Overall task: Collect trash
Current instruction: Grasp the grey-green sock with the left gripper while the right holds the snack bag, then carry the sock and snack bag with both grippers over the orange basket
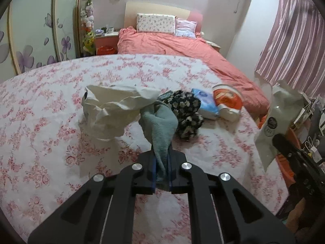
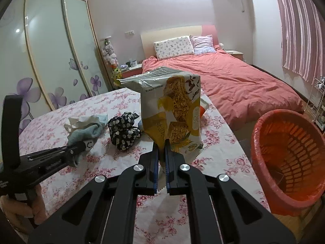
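yellow snack bag (image 2: 174, 109) reads "36", pinched by right gripper (image 2: 161, 162).

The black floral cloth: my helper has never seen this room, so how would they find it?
On the floral tablecloth, look mid-table. The black floral cloth lies bunched between the grey-blue sock and the snack bag; it is the only dark item there.
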